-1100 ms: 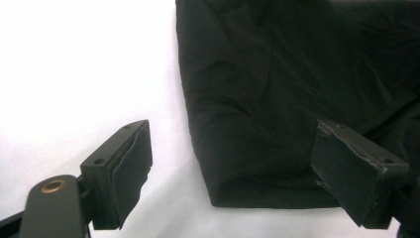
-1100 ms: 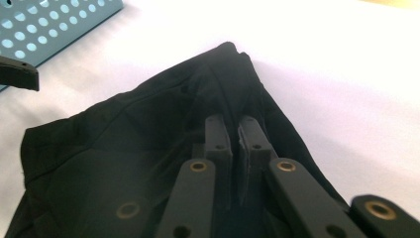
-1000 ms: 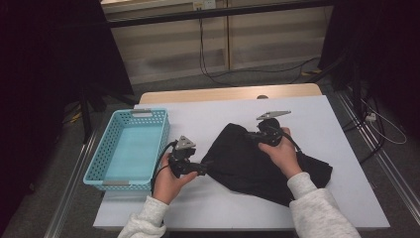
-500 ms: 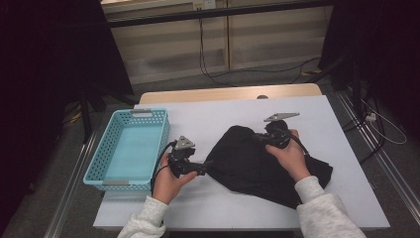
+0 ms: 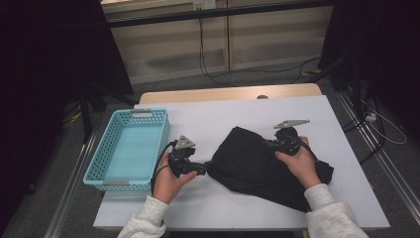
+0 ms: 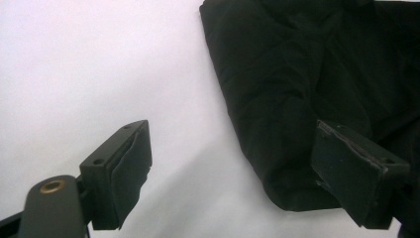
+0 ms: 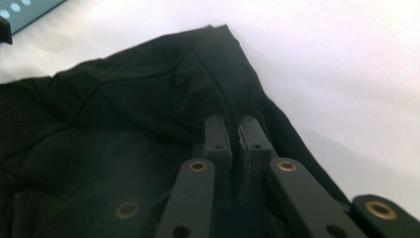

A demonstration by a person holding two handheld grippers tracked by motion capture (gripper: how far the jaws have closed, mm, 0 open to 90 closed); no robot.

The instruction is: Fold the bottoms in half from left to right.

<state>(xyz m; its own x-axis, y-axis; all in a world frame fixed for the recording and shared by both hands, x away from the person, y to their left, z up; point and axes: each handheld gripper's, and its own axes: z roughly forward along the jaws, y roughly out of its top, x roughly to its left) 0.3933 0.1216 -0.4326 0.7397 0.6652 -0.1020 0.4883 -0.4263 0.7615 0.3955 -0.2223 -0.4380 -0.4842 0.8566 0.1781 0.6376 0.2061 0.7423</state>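
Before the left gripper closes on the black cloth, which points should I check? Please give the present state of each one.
1. Left gripper open wide: ok.
2. Edge of black cloth between its jaws: ok; the cloth's rounded corner lies by one jaw.
3. Right gripper shut on the cloth: ok, a fold runs into the closed jaws.
4. Cloth lies on the table, not hanging over the edge: ok.
5. Blue basket apart from the cloth: ok.
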